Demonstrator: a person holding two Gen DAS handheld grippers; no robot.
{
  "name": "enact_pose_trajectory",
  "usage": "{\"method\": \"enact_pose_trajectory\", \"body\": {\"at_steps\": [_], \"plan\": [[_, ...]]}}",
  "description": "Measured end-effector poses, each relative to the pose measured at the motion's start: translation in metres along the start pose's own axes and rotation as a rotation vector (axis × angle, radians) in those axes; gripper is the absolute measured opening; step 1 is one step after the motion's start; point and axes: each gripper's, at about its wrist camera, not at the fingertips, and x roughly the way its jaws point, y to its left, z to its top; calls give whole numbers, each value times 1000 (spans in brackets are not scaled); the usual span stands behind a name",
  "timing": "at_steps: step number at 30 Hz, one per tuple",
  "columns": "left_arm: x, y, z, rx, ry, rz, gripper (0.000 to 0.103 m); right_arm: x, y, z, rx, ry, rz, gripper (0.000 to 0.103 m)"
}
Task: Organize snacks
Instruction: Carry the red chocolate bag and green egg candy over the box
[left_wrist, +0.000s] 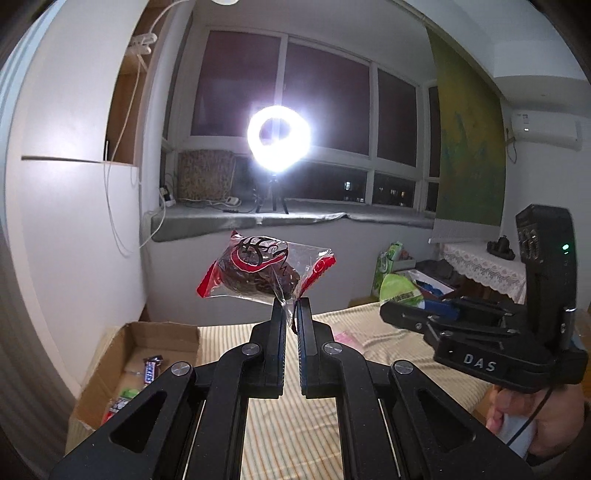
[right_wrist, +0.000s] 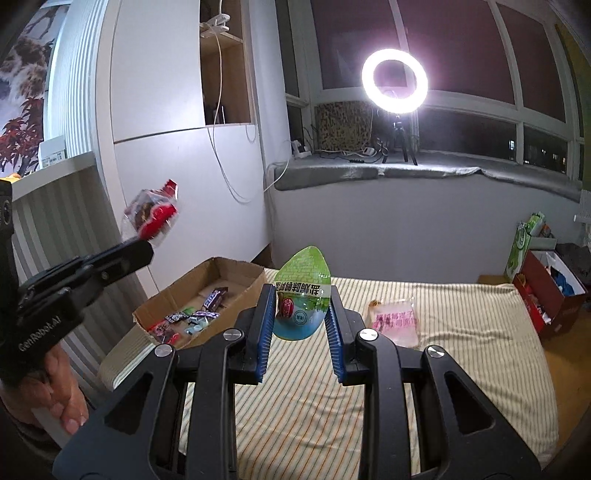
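- Holding two snacks in the air above a striped bed cover (right_wrist: 461, 332), a person works two handheld grippers.
- Left gripper (left_wrist: 291, 306): jaws together, pinching the edge of a red-and-clear wrapped cake (left_wrist: 258, 273).
- Right gripper (right_wrist: 300, 310): clamped on a green egg-shaped packet (right_wrist: 301, 295).
- Cardboard box (right_wrist: 236, 271) sits left, partly filled with snacks.
- Pink packet (right_wrist: 395, 321) lies on the cover, not yet sorted.
- Likely step: carrying both to the box; next, lower over it and release.

Cardboard box (left_wrist: 110, 373) cut by left gripper (left_wrist: 291, 306); snacks inside too small
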Motion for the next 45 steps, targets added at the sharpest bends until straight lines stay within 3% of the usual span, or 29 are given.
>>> {"method": "enact_pose_trajectory", "body": {"at_steps": [14,21,32,40,45], "plan": [[-12,28,-13,-31,1,31,4,35,35,-13,-7,82,12,27],[-21,74,-23,-74,-2,72,4,74,80,-9,-50,125,61,27],[-31,145,-37,-122,20,197,4,139,153,-2,-109,171,179,27],[-25,174,-42,-124,45,261,4,169,167,-14,-103,202,217,27],[-16,171,-42,-99,70,271,4,177,163,-17,-82,207,228,27]]}}
